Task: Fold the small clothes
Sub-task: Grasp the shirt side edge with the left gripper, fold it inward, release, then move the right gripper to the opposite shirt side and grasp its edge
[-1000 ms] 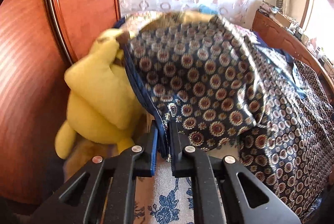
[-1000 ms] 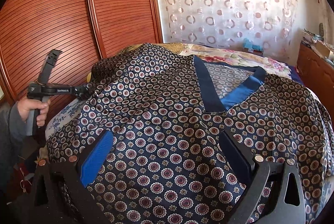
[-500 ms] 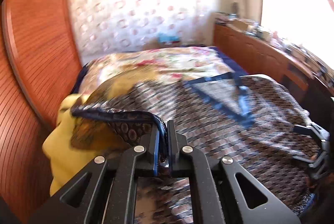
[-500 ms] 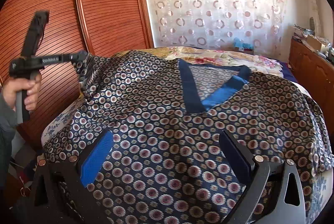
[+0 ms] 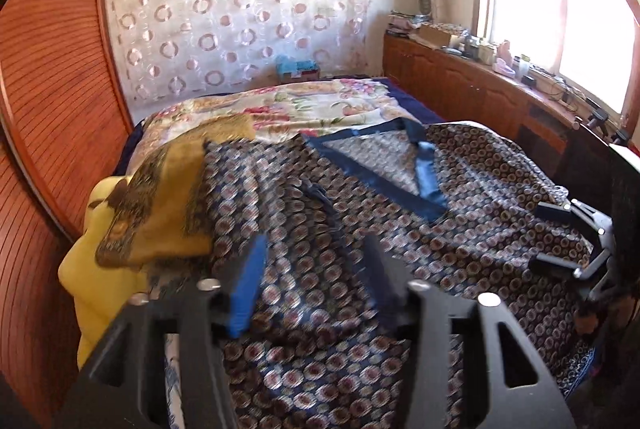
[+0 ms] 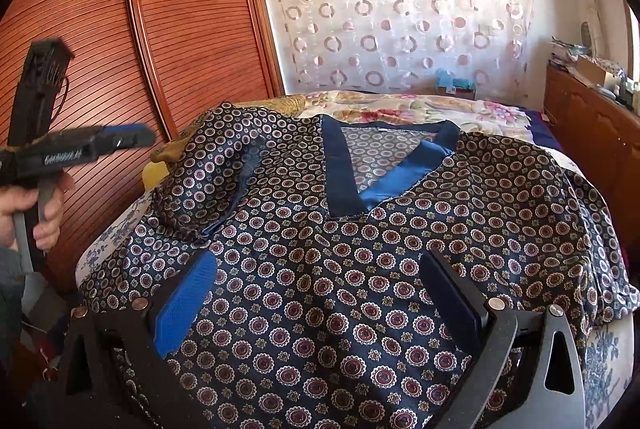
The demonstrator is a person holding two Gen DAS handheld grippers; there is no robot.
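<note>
A navy patterned top (image 6: 360, 269) with a blue V-neck band (image 6: 340, 169) lies spread on the bed; it also shows in the left wrist view (image 5: 400, 229). Its left sleeve (image 6: 200, 185) lies folded inward over the body. My left gripper (image 5: 312, 269) is open and empty above the top's left side; it also shows in the right wrist view (image 6: 132, 137), held in the air beside the sleeve. My right gripper (image 6: 320, 293) is open and empty over the lower front of the top; it also shows in the left wrist view (image 5: 560, 233).
A yellow plush toy (image 5: 92, 277) and an ochre cloth (image 5: 160, 205) sit at the bed's left edge by the wooden wardrobe doors (image 6: 120, 49). A floral bedcover (image 5: 300, 105) lies behind the top. A cluttered wooden cabinet (image 5: 480, 85) runs along the right.
My left gripper carried the sleeve up and inward over the top, then opened and let it go. The sleeve now lies folded on the body. My right gripper stayed open in place.
</note>
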